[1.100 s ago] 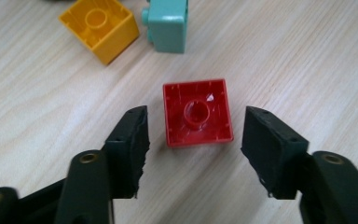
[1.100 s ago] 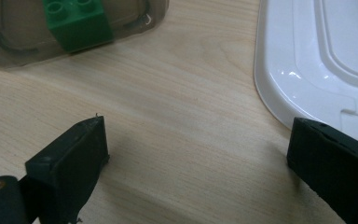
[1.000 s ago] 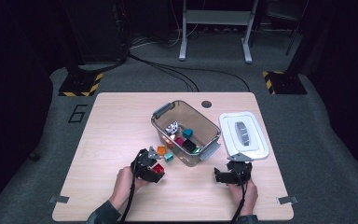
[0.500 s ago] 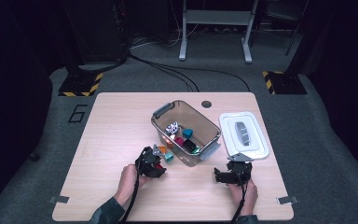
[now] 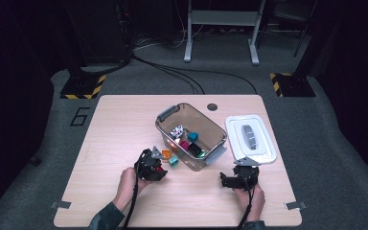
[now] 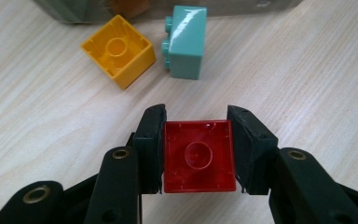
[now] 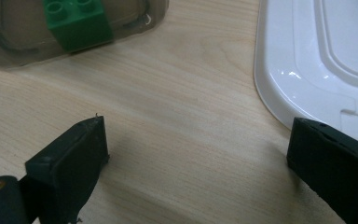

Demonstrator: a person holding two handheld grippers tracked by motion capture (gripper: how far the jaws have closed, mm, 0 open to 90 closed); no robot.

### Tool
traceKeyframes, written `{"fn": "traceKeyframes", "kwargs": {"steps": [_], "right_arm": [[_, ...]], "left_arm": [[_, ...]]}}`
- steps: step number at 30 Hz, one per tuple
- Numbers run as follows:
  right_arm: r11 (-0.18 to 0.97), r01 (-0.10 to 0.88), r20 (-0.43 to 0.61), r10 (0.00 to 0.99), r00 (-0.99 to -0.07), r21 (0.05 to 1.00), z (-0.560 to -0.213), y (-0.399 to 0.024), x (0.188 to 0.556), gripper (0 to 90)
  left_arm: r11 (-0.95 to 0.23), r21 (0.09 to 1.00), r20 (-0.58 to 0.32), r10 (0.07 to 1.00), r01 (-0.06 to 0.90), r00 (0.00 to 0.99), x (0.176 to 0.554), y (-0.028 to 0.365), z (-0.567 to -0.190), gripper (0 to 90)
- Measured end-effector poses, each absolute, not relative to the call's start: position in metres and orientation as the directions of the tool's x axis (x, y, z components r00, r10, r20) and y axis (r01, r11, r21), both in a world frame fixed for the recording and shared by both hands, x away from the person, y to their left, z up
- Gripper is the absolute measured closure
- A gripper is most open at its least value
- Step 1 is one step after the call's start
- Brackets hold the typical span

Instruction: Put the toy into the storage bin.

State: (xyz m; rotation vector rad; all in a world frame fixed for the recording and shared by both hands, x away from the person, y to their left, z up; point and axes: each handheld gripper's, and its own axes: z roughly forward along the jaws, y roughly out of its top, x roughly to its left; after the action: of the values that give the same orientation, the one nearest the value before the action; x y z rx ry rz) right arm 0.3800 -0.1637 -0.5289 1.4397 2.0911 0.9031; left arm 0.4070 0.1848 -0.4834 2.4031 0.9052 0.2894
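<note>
The left tongs [image 6: 196, 154] have just closed, now pinching the red brick [image 6: 198, 156] on the desk [image 6: 307, 93]; lifting can follow. The right tongs [image 7: 196, 163] stand spread, empty.

Lid [image 5: 250, 139] lies right of the bin [image 5: 206, 154].

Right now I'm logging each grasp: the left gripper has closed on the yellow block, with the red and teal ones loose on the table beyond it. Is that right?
Not quite. The left gripper has closed on the red block, as the left gripper view shows. The yellow block and the teal block lie loose on the table beyond it.
</note>
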Motion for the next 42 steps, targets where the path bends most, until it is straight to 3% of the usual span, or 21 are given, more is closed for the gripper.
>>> {"fn": "traceKeyframes", "kwargs": {"steps": [42], "right_arm": [[0.244, 0.643, 0.005, 0.933, -0.36, 0.726, -0.529, -0.164, 0.38, 4.3]], "left_arm": [[-0.538, 0.657, 0.048, 0.729, 0.528, 0.683, 0.437, 0.232, -0.422, 58.7]]}}
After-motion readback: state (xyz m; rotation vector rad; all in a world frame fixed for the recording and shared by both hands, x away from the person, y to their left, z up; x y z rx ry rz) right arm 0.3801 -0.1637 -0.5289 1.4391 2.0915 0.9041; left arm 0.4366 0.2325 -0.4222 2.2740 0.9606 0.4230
